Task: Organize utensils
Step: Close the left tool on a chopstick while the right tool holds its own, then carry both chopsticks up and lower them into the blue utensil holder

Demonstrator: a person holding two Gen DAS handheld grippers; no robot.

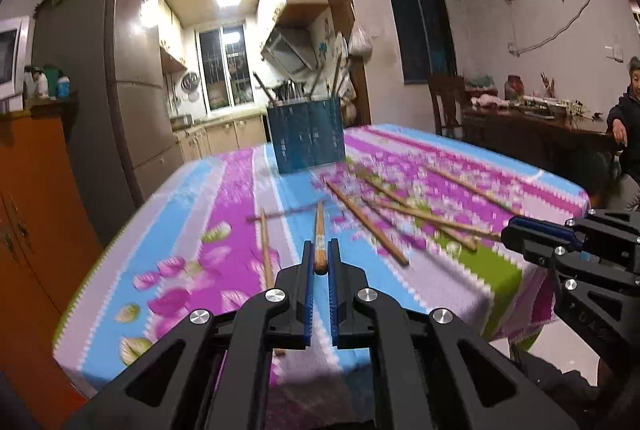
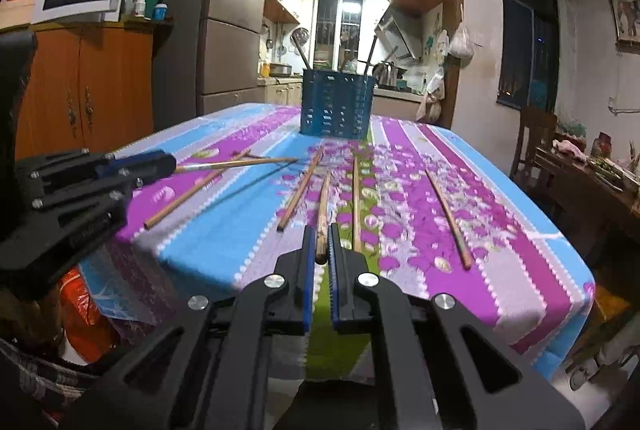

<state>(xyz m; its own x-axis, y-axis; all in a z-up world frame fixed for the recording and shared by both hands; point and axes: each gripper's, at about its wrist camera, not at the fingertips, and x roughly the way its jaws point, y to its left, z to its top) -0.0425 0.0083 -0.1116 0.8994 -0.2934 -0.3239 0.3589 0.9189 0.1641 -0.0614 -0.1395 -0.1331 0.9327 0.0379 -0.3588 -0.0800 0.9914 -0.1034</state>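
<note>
my left gripper (image 1: 320, 248) was closed on a wooden chopstick (image 1: 319, 236), pinching it near its thick end between the blue-lined fingers (image 1: 307, 262), with the rest of the stick pointing forward over the table toward the blue utensil basket (image 1: 306, 135). from the right wrist view the same gripper (image 2: 170, 162) showed at the left edge of the table, the chopstick (image 2: 240, 163) sticking out level from its tip above the cloth.

my right gripper (image 2: 320, 238) was also clamped on a chopstick (image 2: 322, 213), held close to its near end, the shaft running ahead along the table's middle. i could not tell whether its far end touched the cloth. in the left wrist view that gripper (image 1: 516, 232) sat at the right edge, its tip over the table's corner.

the basket (image 2: 338, 105) stood upright toward the far end of the table, with a few dark-handled utensils (image 2: 301, 47) leaning out of its top. the floral tablecloth (image 2: 224, 230), striped in blue, purple and lilac, covered the table. loose chopsticks lay scattered on it between me and the basket: one (image 2: 192, 191) at the left, angled toward the corner, one (image 2: 299, 191) just left of my held stick, one (image 2: 355, 201) just right of it, and one (image 2: 448, 213) well apart on the right. another (image 1: 266, 250) lay beside my left gripper.
</note>
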